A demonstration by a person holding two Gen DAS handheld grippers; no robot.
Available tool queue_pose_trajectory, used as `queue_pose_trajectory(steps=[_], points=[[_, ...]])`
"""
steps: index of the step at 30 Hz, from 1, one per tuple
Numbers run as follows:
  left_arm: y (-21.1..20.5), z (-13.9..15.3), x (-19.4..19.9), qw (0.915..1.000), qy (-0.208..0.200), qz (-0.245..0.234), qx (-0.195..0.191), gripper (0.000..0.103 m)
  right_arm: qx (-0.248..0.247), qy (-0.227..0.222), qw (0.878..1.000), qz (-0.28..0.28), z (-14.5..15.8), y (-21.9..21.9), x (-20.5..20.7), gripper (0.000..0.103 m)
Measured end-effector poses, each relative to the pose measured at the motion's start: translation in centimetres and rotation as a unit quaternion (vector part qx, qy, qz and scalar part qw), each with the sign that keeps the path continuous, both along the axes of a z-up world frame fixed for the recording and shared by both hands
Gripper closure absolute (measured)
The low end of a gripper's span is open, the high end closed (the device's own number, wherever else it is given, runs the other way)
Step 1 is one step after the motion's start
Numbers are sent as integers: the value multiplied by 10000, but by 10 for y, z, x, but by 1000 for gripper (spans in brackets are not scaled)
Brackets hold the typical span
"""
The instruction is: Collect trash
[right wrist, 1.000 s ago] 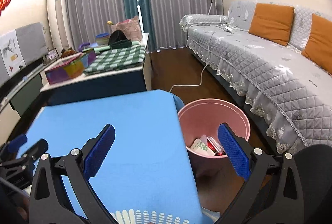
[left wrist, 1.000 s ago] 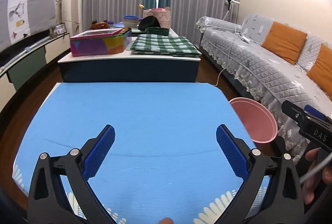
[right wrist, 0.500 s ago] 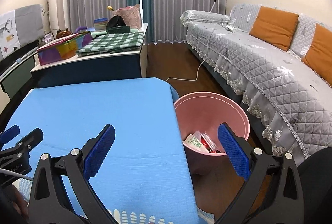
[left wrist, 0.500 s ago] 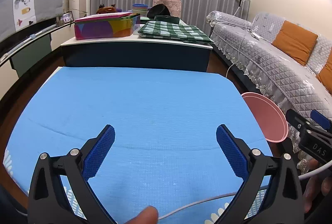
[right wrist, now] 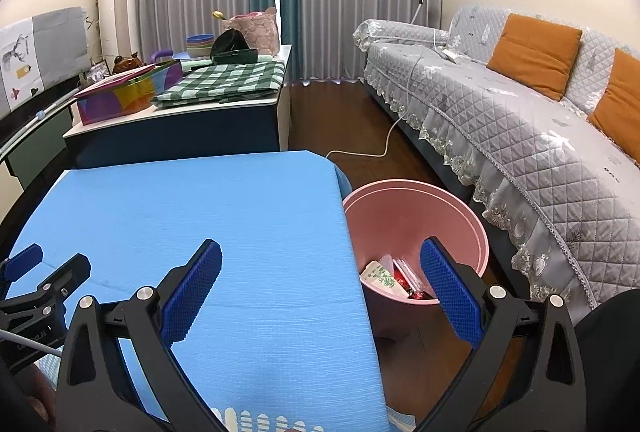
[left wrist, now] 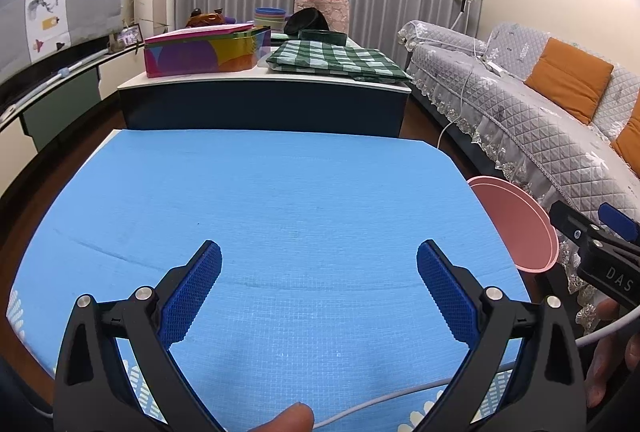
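Both views have risen slightly since before; the left claw point(left wrist: 319, 278) and right claw point(right wrist: 320, 278) gape wide, empty. Wrappers point(right wrist: 394, 278) lie in the pink bin point(right wrist: 472, 228); the blue counter point(left wrist: 280, 199) looks bare, so collection seems finished.

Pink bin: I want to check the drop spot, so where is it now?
In the right wrist view the pink bin stands on the floor, right of the blue table and left of the sofa, trash inside.

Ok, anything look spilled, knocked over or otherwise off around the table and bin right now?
Nothing stands out. The pink bin stands upright beside the blue table with wrappers inside it, none on the floor. Both grippers, left and right, are empty, jaws open.
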State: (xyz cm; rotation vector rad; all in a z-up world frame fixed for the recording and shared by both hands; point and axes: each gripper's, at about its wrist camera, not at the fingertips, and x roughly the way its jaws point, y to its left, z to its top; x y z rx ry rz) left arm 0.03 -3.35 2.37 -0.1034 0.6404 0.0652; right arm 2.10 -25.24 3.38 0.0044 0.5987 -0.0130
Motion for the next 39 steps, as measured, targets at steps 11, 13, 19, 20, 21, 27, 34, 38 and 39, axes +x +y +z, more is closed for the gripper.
queue_pose_trajectory(steps=[11, 13, 19, 20, 21, 27, 34, 38, 39], points=[[3, -1, -1, 10000, 32, 13, -76, 8, -76, -43, 10000, -14, 1, 1, -3, 5], [3, 0, -2, 10000, 23, 16, -75, 8, -85, -57, 9999, -19, 2, 1, -3, 5], [2, 1, -2, 10000, 18, 14, -64, 8, -81, -64, 9999, -17, 2, 1, -4, 5], [2, 1, -2, 10000, 21, 11, -68, 8, -84, -69, 9999, -19, 2, 1, -4, 5], [2, 1, -2, 10000, 26, 10, -67, 8, -91, -72, 9999, -17, 2, 1, -4, 5], [2, 1, -2, 10000, 20, 7, -65, 8, -91, -72, 9999, -16, 2, 1, -4, 5], [2, 2, -1, 10000, 11, -15, -64, 8, -96, -71, 9999, -18, 2, 1, -5, 5], [2, 2, -1, 10000, 11, -17, -62, 8, -86, -59, 9999, -20, 2, 0, -5, 5], [2, 2, -1, 10000, 9, -15, -59, 8, -91, -62, 9999, -17, 2, 0, -5, 5]])
